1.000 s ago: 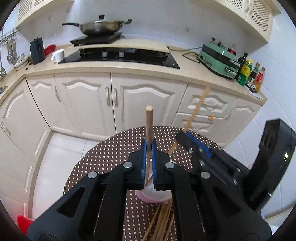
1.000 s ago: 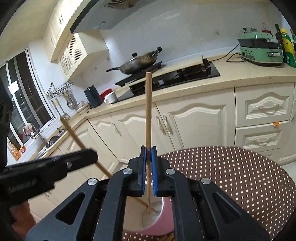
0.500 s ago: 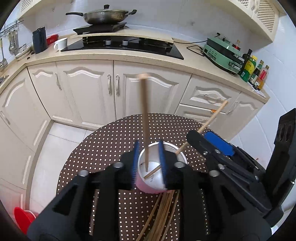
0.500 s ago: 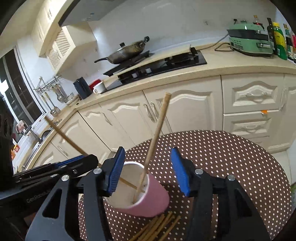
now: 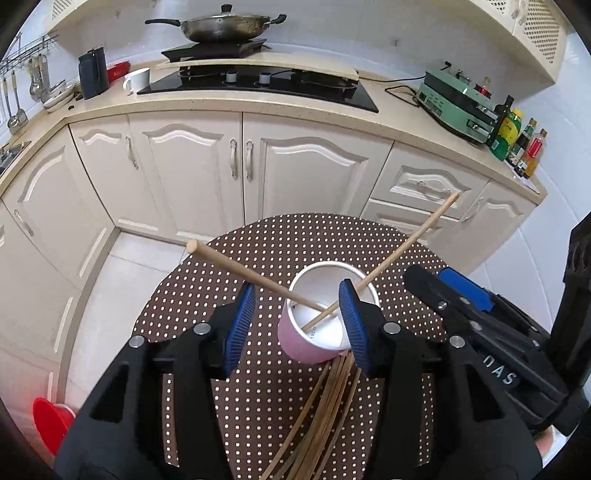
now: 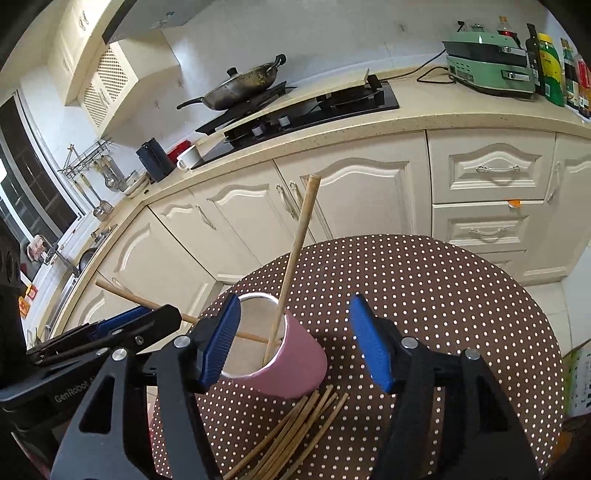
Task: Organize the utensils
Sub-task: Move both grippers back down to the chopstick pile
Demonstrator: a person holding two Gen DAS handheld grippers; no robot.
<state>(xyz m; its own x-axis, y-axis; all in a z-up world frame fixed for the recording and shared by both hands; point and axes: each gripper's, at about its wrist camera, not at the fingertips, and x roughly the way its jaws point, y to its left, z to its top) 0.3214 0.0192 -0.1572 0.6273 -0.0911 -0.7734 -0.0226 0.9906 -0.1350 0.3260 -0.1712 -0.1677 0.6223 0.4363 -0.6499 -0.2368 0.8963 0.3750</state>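
A pink paper cup [image 5: 314,345] stands on the round brown dotted table [image 5: 288,243]; it also shows in the right wrist view [image 6: 295,363]. Two wooden chopsticks lean crossed inside it, one to the left [image 5: 236,267] and one to the right [image 5: 406,243]. A bundle of loose chopsticks [image 5: 321,413] lies on the table in front of the cup, also seen in the right wrist view [image 6: 291,435]. My left gripper [image 5: 299,328] is open and empty, its jaws on either side of the cup. My right gripper [image 6: 293,343] is open and empty just above the cup.
Cream kitchen cabinets [image 5: 229,162] and a counter with a black hob [image 5: 258,83], a pan [image 5: 221,26], a white mug [image 5: 136,79], a green appliance [image 5: 458,103] and bottles [image 5: 517,136] stand behind the table. A red bin [image 5: 51,421] sits on the floor at left.
Both grippers opened and let go of their chopsticks, which dropped into the cup and now lean on its rim. Both grippers have pulled back and tilted down.
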